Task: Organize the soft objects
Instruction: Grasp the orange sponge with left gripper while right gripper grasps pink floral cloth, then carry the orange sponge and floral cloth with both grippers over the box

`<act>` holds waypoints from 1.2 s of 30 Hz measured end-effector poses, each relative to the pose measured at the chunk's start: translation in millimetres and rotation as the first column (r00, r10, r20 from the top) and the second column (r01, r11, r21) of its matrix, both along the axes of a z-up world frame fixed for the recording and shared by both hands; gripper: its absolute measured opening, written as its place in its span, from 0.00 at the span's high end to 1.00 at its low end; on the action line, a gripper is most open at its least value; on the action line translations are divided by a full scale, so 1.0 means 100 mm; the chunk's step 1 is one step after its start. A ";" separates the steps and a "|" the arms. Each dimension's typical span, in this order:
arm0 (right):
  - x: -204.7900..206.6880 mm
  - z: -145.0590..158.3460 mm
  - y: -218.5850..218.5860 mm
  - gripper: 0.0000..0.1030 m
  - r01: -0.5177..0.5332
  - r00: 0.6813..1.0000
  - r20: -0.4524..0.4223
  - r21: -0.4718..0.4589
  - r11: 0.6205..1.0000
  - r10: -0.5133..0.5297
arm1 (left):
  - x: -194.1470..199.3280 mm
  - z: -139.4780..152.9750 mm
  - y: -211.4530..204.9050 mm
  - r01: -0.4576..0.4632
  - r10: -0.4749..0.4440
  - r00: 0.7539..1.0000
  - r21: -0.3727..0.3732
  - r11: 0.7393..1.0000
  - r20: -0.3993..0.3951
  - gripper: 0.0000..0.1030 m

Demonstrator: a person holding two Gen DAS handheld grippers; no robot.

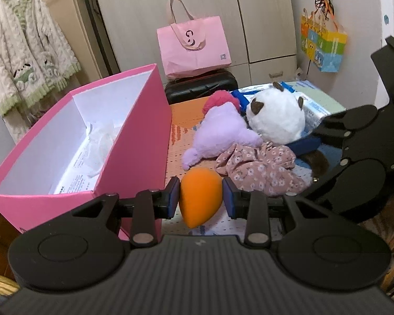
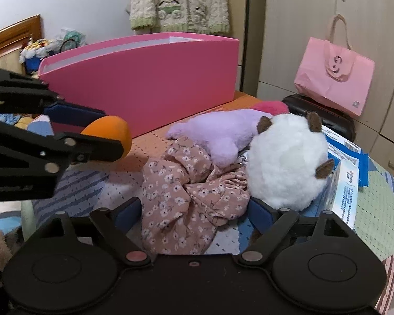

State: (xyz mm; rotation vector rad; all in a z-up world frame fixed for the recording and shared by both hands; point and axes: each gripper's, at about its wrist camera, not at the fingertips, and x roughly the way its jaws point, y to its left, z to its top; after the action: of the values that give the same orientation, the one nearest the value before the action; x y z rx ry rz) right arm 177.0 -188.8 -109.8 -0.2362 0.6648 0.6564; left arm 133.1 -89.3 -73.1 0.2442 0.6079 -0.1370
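- The pink box (image 1: 134, 136) stands on the left. It is stiff card, open on top, white inside, with crumpled paper at the bottom.
- The left tongs (image 1: 201, 197) pinch a smooth orange sponge (image 1: 201, 197), shaped like an egg. It hangs just beside the box, so I think the next move is to lift it over the rim and let go.
- The right tongs (image 2: 194, 210) are spread wide around the thin flowery cloth (image 2: 186, 197), not squeezing it yet.
- Behind lie a fluffy purple toy (image 2: 223, 134) and a round white furry toy (image 2: 286, 162) on the worktop (image 2: 155, 141).
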 end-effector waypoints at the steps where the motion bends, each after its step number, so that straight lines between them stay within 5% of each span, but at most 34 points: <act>1: -0.01 0.01 -0.01 0.33 0.012 1.000 -0.001 0.014 1.000 -0.012 | -0.01 0.00 0.00 0.002 -0.002 1.000 -0.007 1.000 -0.001 0.67; 3: -0.03 0.03 -0.03 0.66 0.029 1.000 -0.012 0.038 0.999 -0.028 | -0.02 0.01 0.02 0.002 -0.002 1.000 -0.026 1.000 -0.004 0.67; 5: -0.08 0.04 -0.04 0.82 0.043 0.999 -0.019 0.051 0.998 -0.042 | -0.03 0.02 0.04 0.005 -0.005 1.000 -0.047 0.999 -0.012 0.67; 26: -0.79 0.34 -0.18 0.83 0.152 0.988 -0.037 0.124 0.981 -0.148 | -0.25 0.11 0.28 0.060 -0.090 0.988 -0.225 0.972 -0.125 0.67; 36: -1.14 0.57 -0.04 0.82 0.099 0.995 -0.037 0.119 0.988 -0.095 | -0.51 0.39 0.55 0.103 -0.147 0.980 -0.285 0.953 -0.137 0.67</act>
State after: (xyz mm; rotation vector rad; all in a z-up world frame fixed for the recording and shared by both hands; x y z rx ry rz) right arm 62.9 -192.7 -53.2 -0.0813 0.6603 0.6054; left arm 81.9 -34.2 -34.2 -0.0005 0.7214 -0.3645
